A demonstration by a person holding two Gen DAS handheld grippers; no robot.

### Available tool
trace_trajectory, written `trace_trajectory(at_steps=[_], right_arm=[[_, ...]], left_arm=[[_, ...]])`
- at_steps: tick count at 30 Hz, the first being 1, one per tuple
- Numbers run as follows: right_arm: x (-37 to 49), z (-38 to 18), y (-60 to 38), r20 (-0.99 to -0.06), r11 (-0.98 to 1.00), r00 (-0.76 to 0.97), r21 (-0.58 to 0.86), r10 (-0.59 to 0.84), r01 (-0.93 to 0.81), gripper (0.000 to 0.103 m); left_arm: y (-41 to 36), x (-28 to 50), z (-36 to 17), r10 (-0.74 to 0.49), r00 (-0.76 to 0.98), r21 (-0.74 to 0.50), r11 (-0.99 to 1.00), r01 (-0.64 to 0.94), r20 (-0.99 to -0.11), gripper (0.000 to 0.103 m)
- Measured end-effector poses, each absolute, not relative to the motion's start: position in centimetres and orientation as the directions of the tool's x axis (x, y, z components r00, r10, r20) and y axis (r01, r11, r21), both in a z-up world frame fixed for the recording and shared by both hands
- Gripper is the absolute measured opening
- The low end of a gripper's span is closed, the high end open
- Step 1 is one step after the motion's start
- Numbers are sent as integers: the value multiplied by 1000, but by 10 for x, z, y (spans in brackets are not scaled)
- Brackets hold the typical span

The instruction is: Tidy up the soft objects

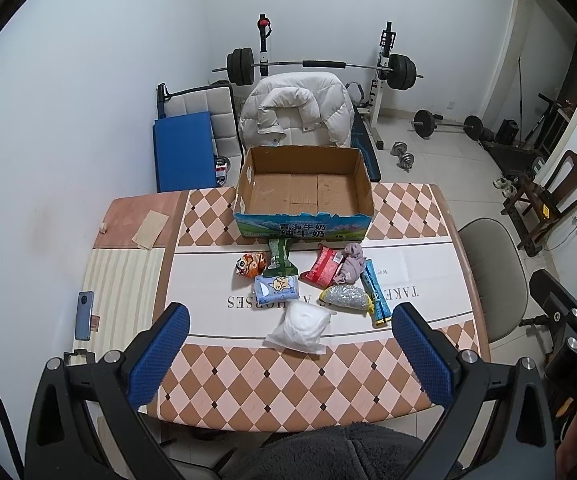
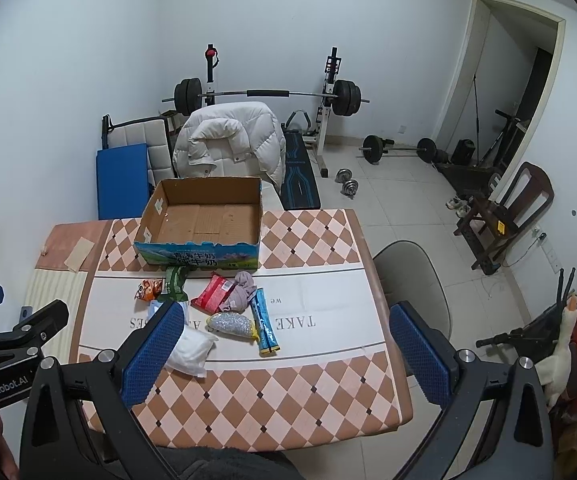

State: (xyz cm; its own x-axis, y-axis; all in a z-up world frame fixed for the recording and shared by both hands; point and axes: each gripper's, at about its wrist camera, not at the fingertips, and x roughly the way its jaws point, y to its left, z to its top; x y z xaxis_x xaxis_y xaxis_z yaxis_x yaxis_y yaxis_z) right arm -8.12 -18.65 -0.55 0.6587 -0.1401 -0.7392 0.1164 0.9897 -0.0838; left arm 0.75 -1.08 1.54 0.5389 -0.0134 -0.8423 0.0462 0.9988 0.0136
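An open, empty cardboard box stands at the far side of the table. In front of it lie several soft items: a white bag, a blue tissue pack, an orange snack bag, a green pouch, a red packet, a mauve cloth, a silver scrubber and a long blue packet. My left gripper is open above the near table edge. My right gripper is open and empty, to its right.
A phone lies on the striped mat at the table's left. A beige chair stands at the table's right. A chair with a white jacket stands behind the box, with weights and a bench behind.
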Motion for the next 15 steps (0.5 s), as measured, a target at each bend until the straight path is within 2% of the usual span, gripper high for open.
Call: trace_trajectory(at_steps=[15], right_arm=[[-78,-1,-189,-739,990,660,-81,-136,114,103]], left_arm=[[-14,11,22,-14,546,11,999,43,-838,103]])
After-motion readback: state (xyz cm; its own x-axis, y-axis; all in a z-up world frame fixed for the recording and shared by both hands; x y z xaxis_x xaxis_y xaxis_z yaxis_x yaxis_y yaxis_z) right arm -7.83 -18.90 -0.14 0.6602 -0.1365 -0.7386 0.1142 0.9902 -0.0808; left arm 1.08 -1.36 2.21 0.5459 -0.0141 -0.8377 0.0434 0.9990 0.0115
